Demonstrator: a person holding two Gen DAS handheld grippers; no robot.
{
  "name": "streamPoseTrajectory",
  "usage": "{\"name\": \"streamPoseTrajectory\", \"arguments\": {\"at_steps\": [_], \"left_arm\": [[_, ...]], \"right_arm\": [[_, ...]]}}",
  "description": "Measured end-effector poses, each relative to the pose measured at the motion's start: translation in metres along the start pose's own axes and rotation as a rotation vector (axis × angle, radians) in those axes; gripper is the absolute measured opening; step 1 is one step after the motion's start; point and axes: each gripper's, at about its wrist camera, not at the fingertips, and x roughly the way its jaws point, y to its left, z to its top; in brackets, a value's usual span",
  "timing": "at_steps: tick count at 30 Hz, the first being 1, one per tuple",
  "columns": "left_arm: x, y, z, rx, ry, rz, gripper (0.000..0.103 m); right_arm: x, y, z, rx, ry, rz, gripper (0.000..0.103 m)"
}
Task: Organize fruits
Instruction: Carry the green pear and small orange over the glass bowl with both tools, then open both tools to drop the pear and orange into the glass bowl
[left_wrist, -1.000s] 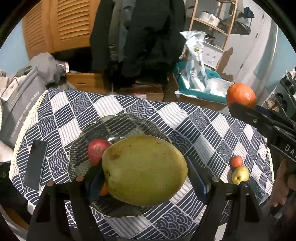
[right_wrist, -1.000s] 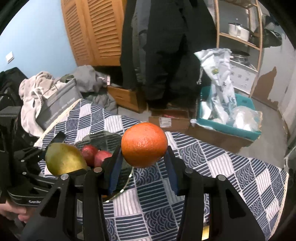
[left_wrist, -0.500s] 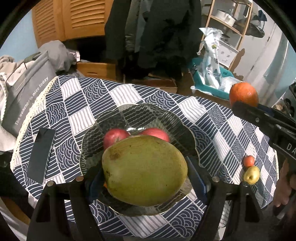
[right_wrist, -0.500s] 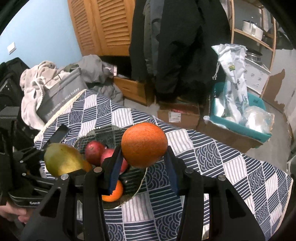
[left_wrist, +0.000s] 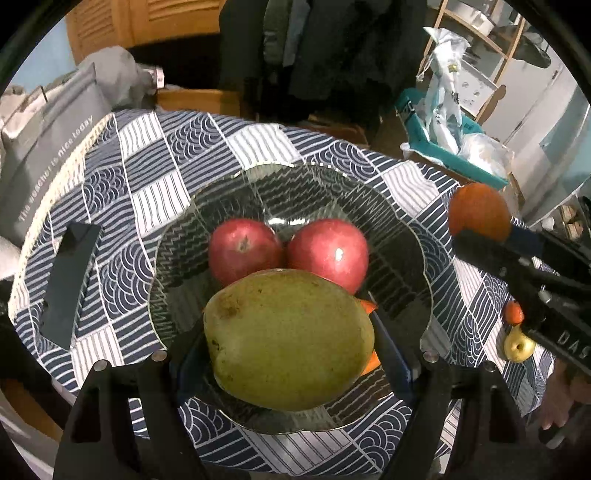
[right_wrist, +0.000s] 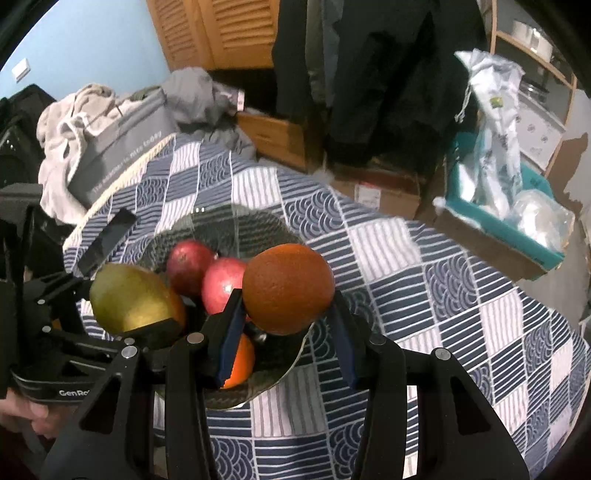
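Left wrist view: mango (left_wrist: 288, 339) clamped over glass bowl (left_wrist: 410, 229), orange (right_wrist: 288, 288) clamped alongside; likely to knock the apples (left_wrist: 245, 251) if dropped early.

Both wrist views above bowl (left_wrist: 413, 236)

Dim indoor light, perhaps from overhead; glare spots on the apples (left_wrist: 327, 253); fisheye bends edges; background slightly blurred
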Motion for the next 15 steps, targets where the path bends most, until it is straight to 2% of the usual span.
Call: {"name": "streamPoseTrajectory", "arguments": {"at_steps": [7,15], "left_arm": [[0.009,0.005,-0.002,-0.026,0.036,-0.001,0.082],[0.02,0.012,-0.006,-0.063,0.083,-0.01,0.082]], "right_arm": [[0.019,0.002,-0.006,-0.004,0.052,0.013,0.044],[0.026,0.001,-0.007,0.01,0.073,0.035,0.045]]}}
